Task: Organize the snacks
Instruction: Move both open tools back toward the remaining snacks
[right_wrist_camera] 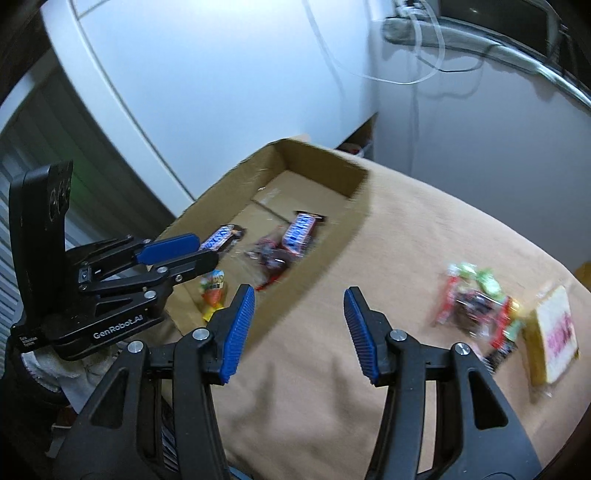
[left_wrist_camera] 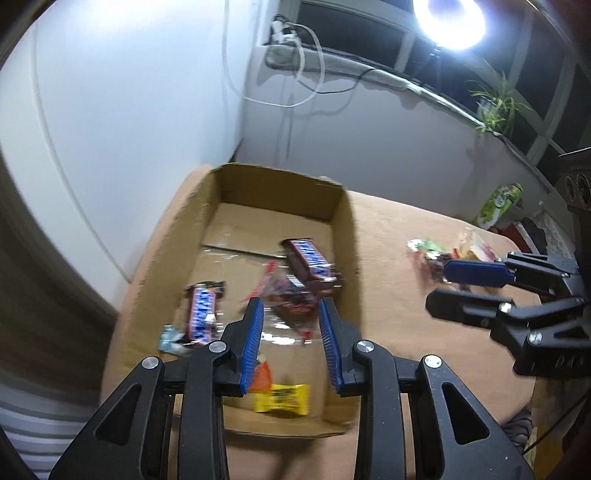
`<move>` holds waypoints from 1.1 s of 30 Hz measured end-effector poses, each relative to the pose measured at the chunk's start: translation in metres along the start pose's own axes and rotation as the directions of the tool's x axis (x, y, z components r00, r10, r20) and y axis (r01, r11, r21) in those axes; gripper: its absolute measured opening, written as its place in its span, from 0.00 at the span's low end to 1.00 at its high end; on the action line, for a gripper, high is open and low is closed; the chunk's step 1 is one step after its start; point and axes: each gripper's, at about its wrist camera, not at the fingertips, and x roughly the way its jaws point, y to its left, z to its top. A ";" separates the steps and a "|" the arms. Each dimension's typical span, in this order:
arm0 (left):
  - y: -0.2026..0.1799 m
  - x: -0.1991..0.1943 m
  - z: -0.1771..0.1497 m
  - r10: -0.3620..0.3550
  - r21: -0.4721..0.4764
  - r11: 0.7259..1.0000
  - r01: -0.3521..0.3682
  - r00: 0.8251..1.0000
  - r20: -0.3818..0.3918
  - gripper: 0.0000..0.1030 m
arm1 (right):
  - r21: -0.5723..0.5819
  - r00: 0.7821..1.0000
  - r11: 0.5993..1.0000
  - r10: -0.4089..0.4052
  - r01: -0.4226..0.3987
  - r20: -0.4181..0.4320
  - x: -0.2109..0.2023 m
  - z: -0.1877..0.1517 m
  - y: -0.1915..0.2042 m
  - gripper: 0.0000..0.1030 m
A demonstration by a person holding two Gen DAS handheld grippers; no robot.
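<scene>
A cardboard box sits on the tan tablecloth. Inside lie two blue-labelled chocolate bars, a clear bag of sweets, a yellow wrapper and an orange sweet. My left gripper hovers above the box's near end, open, with nothing between its pads. My right gripper is open and empty over the cloth beside the box's right wall. To its right lie a clear bag of mixed sweets and a yellow-edged white packet. The left gripper shows over the box.
A white wall and a cupboard stand behind the table, with cables hanging down. A green can stands past the table's far right corner. A lamp glares at the top right beside a window sill with a plant.
</scene>
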 end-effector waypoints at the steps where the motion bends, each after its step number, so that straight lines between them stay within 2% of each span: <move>1: -0.005 0.001 0.000 -0.008 0.006 1.000 0.008 1.000 -0.001 0.29 | 0.012 1.000 1.000 -0.008 0.008 0.004 -0.005 -0.003 -0.008 0.51; 7: -0.047 0.008 0.004 -0.065 0.059 0.996 0.065 0.998 -0.011 0.29 | 0.100 0.997 0.992 -0.077 0.076 0.006 -0.030 -0.027 -0.065 0.51; 8: -0.053 0.009 0.004 -0.072 0.064 0.995 0.072 0.997 -0.012 0.31 | 0.119 0.996 0.989 -0.088 0.087 0.004 -0.034 -0.031 -0.075 0.51; 10: -0.063 0.011 0.005 -0.088 0.070 0.994 0.088 0.996 -0.010 0.46 | 0.160 0.994 0.981 -0.107 0.106 -0.004 -0.039 -0.038 -0.096 0.51; 11: -0.070 0.013 0.006 -0.098 0.076 0.992 0.098 0.995 -0.009 0.47 | 0.179 0.994 0.977 -0.112 0.112 -0.007 -0.042 -0.042 -0.106 0.51; 18: -0.114 0.030 0.007 -0.157 0.110 0.981 0.158 0.987 -0.023 0.47 | 0.281 0.992 0.952 -0.125 0.124 -0.015 -0.049 -0.065 -0.160 0.51; 22: -0.140 0.047 0.010 -0.188 0.138 0.972 0.192 0.981 -0.041 0.47 | 0.320 0.993 0.940 -0.119 0.120 -0.022 -0.044 -0.074 -0.178 0.51; 26: -0.160 0.065 0.014 -0.193 0.172 0.964 0.202 0.979 -0.066 0.47 | 0.344 0.993 0.932 -0.111 0.117 -0.036 -0.035 -0.079 -0.189 0.51; 33: -0.175 0.098 0.025 -0.190 0.193 0.959 0.206 0.977 -0.100 0.47 | 0.374 0.996 0.923 -0.075 0.089 -0.051 -0.014 -0.082 -0.207 0.51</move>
